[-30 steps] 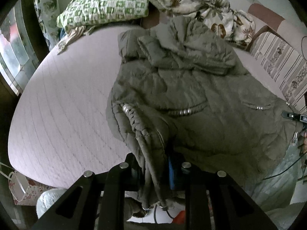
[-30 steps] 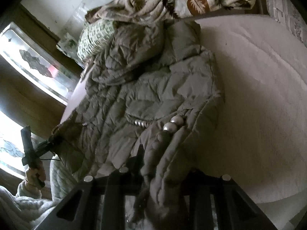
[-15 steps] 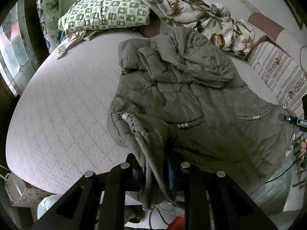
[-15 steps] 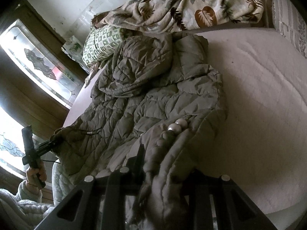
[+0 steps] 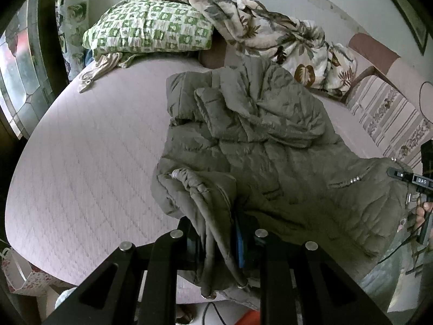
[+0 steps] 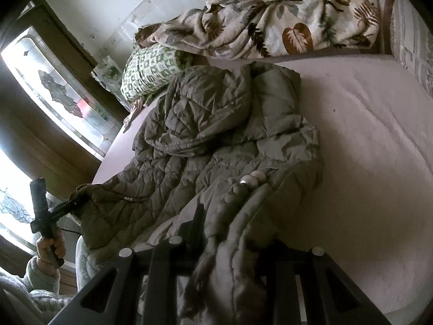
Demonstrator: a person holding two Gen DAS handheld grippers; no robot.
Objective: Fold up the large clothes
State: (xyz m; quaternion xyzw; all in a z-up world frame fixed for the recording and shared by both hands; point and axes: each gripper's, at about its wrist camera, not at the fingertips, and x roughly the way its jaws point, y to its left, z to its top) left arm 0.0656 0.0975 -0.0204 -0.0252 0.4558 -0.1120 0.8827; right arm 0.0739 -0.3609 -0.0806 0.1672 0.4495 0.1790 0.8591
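Olive jacket (image 5: 270, 146) — hem in both jaws

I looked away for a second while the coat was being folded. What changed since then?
Both tongs, left and right, have lifted the coat's near hem a little off the bed; more of the bed shows. Both grips stayed shut on the hem; the hood end, pillow and blanket have not moved.
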